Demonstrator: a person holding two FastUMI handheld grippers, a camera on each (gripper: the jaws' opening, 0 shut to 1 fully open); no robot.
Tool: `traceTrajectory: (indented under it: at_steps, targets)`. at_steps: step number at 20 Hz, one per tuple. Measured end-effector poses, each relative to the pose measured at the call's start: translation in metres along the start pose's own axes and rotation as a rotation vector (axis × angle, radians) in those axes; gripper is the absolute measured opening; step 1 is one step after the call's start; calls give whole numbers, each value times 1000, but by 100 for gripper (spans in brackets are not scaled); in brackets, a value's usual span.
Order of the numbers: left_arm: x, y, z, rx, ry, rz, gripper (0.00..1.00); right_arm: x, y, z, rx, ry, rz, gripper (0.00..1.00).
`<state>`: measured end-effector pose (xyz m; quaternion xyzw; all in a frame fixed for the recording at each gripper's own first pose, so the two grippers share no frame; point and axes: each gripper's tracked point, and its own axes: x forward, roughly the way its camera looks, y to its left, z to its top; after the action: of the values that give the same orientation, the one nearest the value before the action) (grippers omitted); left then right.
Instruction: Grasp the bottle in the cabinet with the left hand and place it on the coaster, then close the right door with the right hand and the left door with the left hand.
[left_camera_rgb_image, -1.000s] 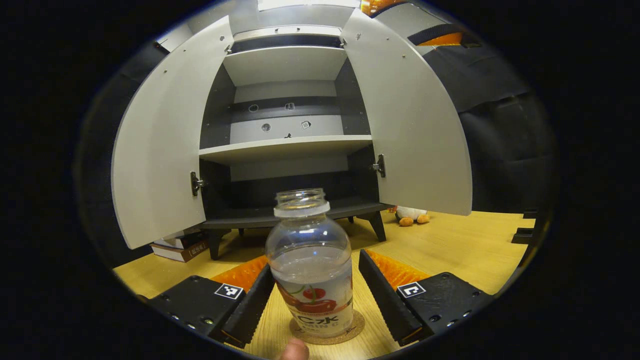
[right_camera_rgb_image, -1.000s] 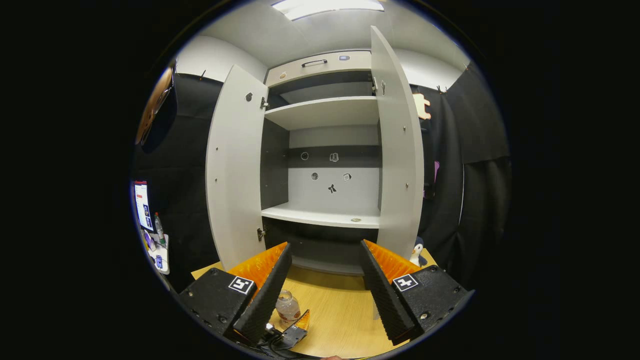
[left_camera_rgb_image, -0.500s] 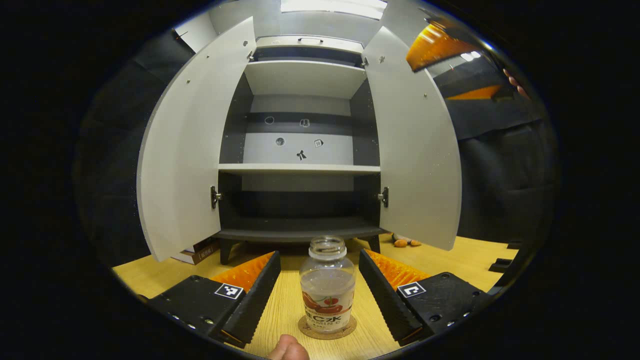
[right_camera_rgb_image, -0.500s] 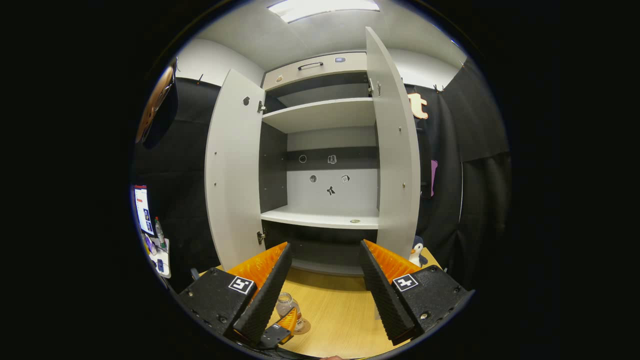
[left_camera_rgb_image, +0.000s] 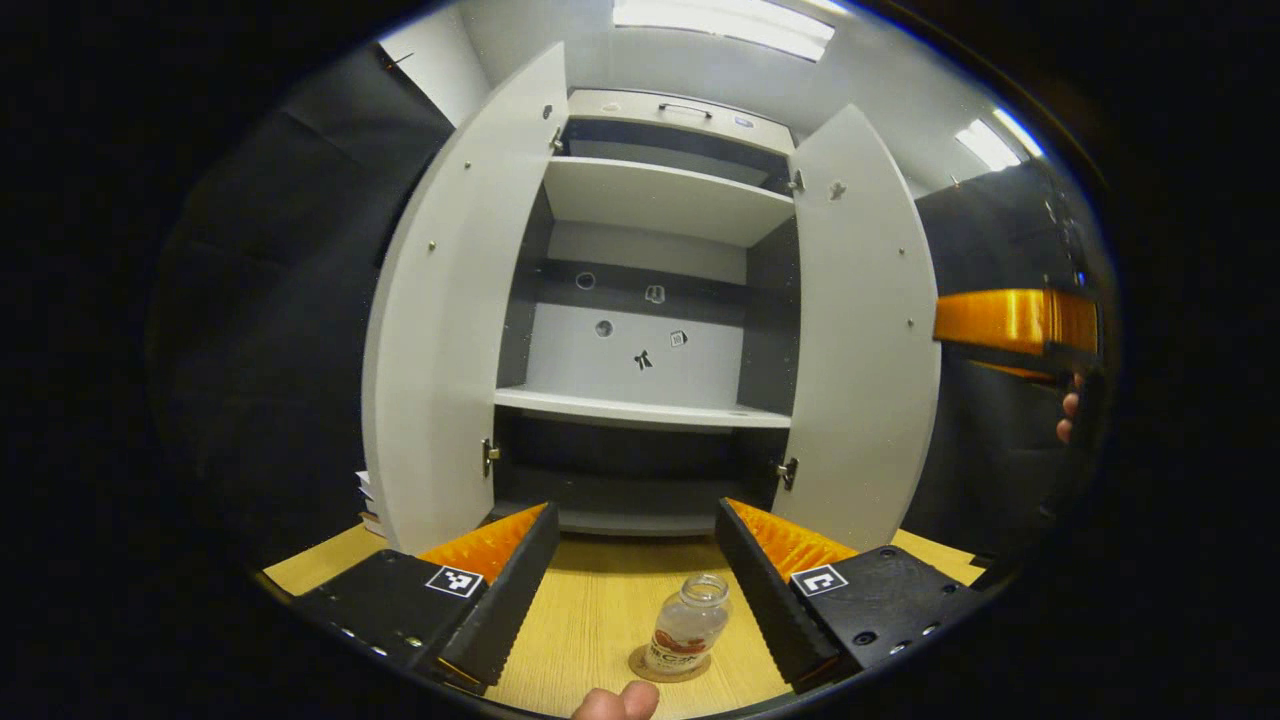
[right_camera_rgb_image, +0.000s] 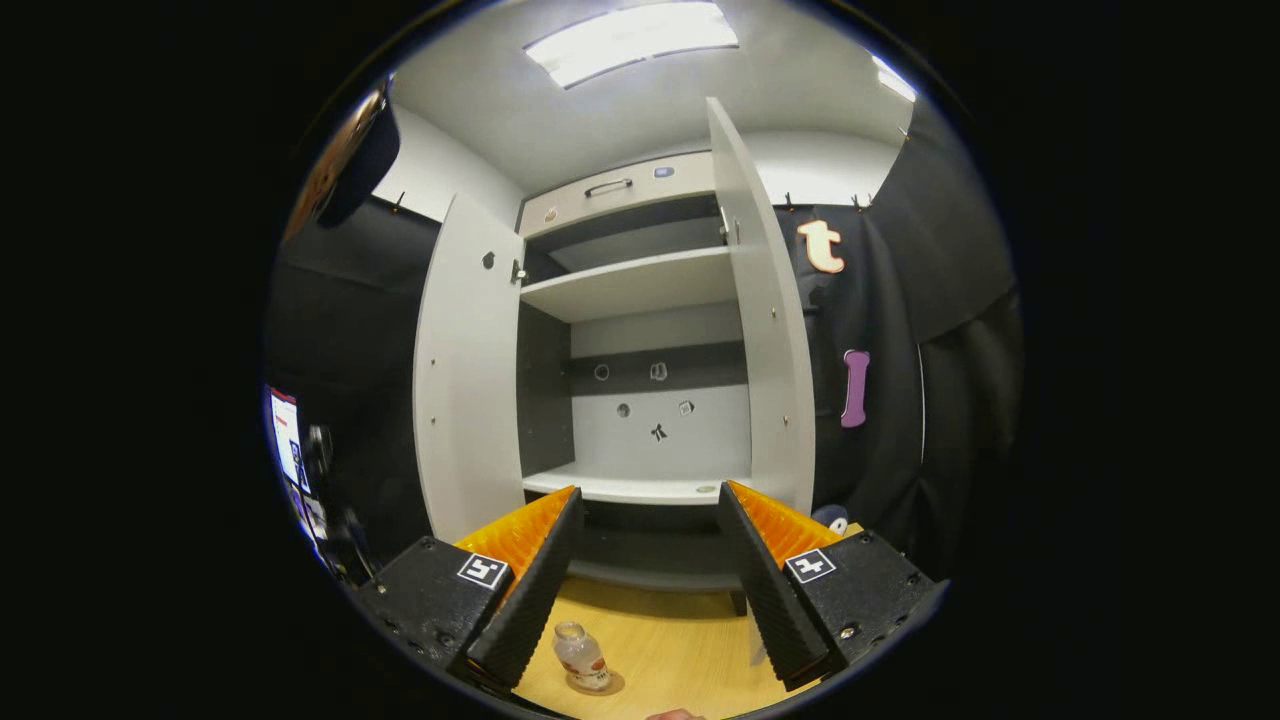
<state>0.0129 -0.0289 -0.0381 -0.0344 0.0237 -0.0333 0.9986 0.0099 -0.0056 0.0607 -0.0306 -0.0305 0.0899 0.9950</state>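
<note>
The left gripper has its fingers spread wide and holds nothing. Between and beyond them, on the wooden table, the bottle stands upright on the round coaster, apart from both fingers. The right gripper is likewise wide open and empty, raised in front of the cabinet. Both doors are still open: the right door stands edge-on just ahead of the right gripper, and the left door swings outward. The likely risk is the open-topped bottle being tipped if a hand sweeps low past it, or a door rebounding if pushed too hard.
</note>
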Motion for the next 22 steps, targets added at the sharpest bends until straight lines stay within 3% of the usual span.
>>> traceTrajectory:
  at_steps: [5,7,10,11,12,15,17,19,20,22]
  targets:
    - [-4,23,20,33,-29,53,95,-5,-71,42,-24,-81,-152,83]
    - [-7,27,26,46,-49,74,94,-1,-109,51,-52,-47,-228,83]
    - [-10,18,24,54,-42,50,95,3,-157,76,-61,-60,-329,83]
    - [-11,14,24,57,-39,37,90,7,-167,83,-48,-73,-349,83]
    - [-13,13,26,60,-45,33,95,11,-178,87,-38,-80,-373,83]
    - [-15,14,27,69,-52,46,95,27,-207,98,-20,-106,-444,83]
    - [-15,15,29,65,-59,55,99,42,-211,100,16,-109,-443,83]
    - [-16,17,29,59,-63,68,89,56,-200,100,39,-111,-413,83]
    - [-17,20,28,53,-62,81,94,52,-202,100,35,-120,-416,83]
    - [-19,23,27,38,-59,97,95,54,-200,102,25,-122,-428,81]
